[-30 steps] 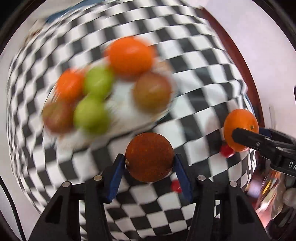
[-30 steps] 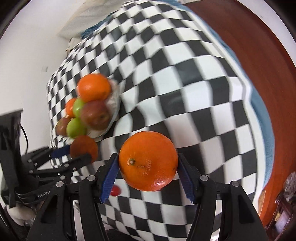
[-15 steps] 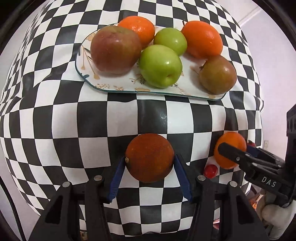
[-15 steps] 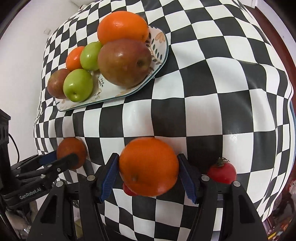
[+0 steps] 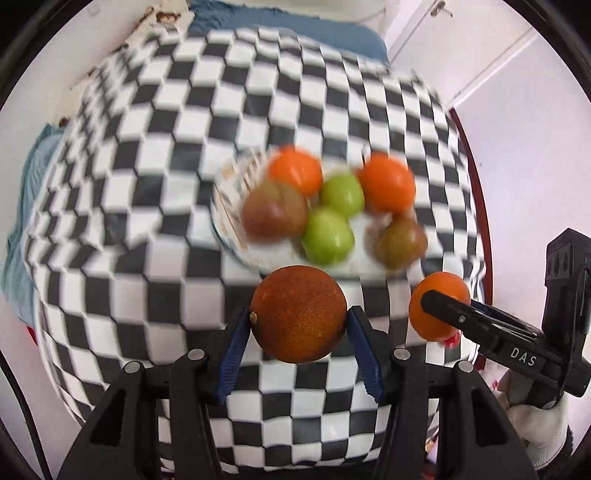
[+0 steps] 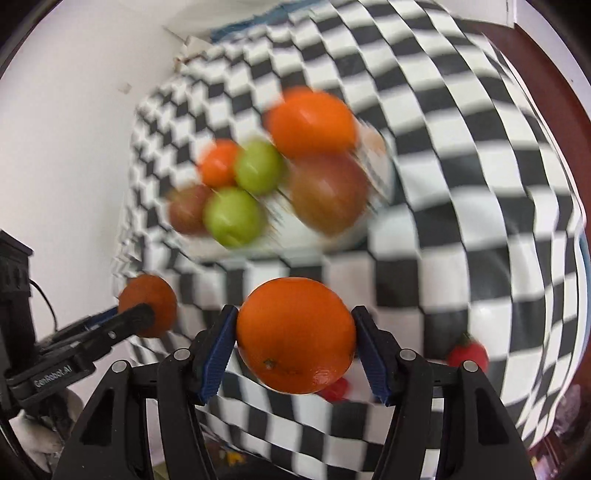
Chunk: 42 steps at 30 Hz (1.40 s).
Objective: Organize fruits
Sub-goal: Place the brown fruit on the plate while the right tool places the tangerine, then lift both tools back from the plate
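My left gripper [image 5: 298, 325] is shut on a dark reddish-brown orange [image 5: 298, 314], held above the near edge of the checkered table. My right gripper [image 6: 295, 341] is shut on a bright orange [image 6: 295, 334]; it also shows at the right of the left wrist view [image 5: 439, 310]. The left gripper's orange shows in the right wrist view [image 6: 148, 304]. Ahead lies a white plate [image 5: 229, 206] with two oranges [image 5: 386, 182], two green apples [image 5: 327, 236] and two red-brown apples [image 5: 275, 212], blurred by motion.
The table carries a black-and-white checkered cloth [image 5: 147, 184]. Small red fruits lie near its front edge [image 6: 467, 354] [image 6: 336, 387]. A blue cloth [image 5: 288, 26] lies at the far side. White walls stand left and right.
Both views have swung: the plate sits lower and more central than half a second ago and is now blurred. Both grippers still hold their oranges.
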Available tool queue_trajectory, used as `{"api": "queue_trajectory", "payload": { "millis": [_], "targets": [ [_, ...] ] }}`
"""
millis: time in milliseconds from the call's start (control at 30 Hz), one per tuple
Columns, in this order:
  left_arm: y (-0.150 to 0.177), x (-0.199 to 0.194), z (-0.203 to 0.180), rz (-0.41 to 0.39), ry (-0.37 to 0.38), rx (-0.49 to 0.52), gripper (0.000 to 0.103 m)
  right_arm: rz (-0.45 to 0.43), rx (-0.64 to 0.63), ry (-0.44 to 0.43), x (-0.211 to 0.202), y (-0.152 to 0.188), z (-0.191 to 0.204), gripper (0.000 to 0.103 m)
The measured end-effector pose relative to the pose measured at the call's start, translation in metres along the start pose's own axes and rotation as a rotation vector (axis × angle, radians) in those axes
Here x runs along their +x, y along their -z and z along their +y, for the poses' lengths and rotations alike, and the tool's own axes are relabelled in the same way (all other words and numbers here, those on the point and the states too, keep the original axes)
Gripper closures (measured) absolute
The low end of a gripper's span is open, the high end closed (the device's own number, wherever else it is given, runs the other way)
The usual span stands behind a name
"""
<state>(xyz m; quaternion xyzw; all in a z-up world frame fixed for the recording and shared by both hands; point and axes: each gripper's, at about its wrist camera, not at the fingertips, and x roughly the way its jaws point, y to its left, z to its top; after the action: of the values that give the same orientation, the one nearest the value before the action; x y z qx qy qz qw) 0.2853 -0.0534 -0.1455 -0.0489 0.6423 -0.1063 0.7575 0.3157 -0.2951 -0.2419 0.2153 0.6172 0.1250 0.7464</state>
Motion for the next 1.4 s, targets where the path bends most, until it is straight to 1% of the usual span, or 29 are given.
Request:
{"api": "queue_trajectory", "payload": {
  "millis": [33, 133, 233, 267, 333, 467, 600, 667, 867, 900, 933, 967, 1000, 1100, 1167, 1233, 1267, 1400],
  "targets": [
    [-0.011, -0.001, 0.000, -0.011, -0.009, 0.005, 0.051, -0.012, -0.011, 0.004, -0.002, -0.009, 0.008, 0.038],
    [-0.049, -0.006, 0.011, -0.045, -0.079, 0.027, 0.051, -0.026, -0.048, 0.032, 0.002, -0.040, 0.025, 0.038],
    [-0.078, 0.003, 0.019, -0.038, -0.128, 0.045, 0.051, -0.006, -0.065, 0.074, 0.020, -0.069, 0.036, 0.038],
    [-0.092, 0.011, 0.023, -0.019, -0.143, 0.054, 0.051, 0.000, -0.066, 0.087, 0.025, -0.075, 0.037, 0.038],
    [-0.105, 0.024, 0.031, 0.009, -0.148, 0.050, 0.051, 0.009, -0.076, 0.118, 0.032, -0.082, 0.039, 0.038],
    [-0.134, 0.065, 0.041, 0.117, -0.140, 0.055, 0.051, 0.031, -0.084, 0.164, 0.046, -0.094, 0.041, 0.038],
    [-0.145, 0.101, 0.045, 0.209, -0.138, 0.055, 0.051, 0.050, -0.081, 0.191, 0.055, -0.097, 0.042, 0.038],
    [-0.145, 0.113, 0.047, 0.245, -0.121, 0.047, 0.050, 0.057, -0.075, 0.201, 0.057, -0.096, 0.040, 0.038],
    [-0.147, 0.119, 0.046, 0.277, -0.084, 0.035, 0.050, 0.085, -0.047, 0.201, 0.070, -0.102, 0.037, 0.037],
    [-0.147, 0.116, 0.046, 0.269, -0.081, 0.036, 0.045, 0.097, -0.041, 0.207, 0.071, -0.104, 0.037, 0.026],
    [-0.148, 0.112, 0.044, 0.254, -0.076, 0.038, 0.029, 0.096, -0.037, 0.203, 0.069, -0.106, 0.037, 0.017],
    [-0.148, 0.106, 0.044, 0.241, -0.068, 0.043, 0.018, 0.089, -0.032, 0.199, 0.066, -0.106, 0.037, 0.005],
    [-0.148, 0.102, 0.043, 0.234, -0.068, 0.045, 0.007, 0.078, -0.026, 0.201, 0.064, -0.106, 0.037, 0.004],
    [-0.147, 0.088, 0.041, 0.198, -0.080, 0.057, 0.007, 0.064, -0.018, 0.192, 0.054, -0.110, 0.037, 0.004],
    [-0.143, 0.077, 0.041, 0.173, -0.077, 0.047, 0.007, 0.052, -0.015, 0.202, 0.044, -0.108, 0.037, 0.004],
    [-0.136, 0.066, 0.039, 0.133, -0.085, 0.032, 0.007, 0.029, -0.021, 0.212, 0.034, -0.105, 0.036, 0.004],
    [-0.123, 0.055, 0.039, 0.101, -0.094, 0.025, 0.007, 0.015, -0.031, 0.229, 0.029, -0.103, 0.037, 0.004],
    [-0.098, 0.032, 0.031, 0.018, -0.141, 0.016, 0.007, -0.039, -0.077, 0.306, 0.012, -0.088, 0.045, 0.004]
  ]
}}
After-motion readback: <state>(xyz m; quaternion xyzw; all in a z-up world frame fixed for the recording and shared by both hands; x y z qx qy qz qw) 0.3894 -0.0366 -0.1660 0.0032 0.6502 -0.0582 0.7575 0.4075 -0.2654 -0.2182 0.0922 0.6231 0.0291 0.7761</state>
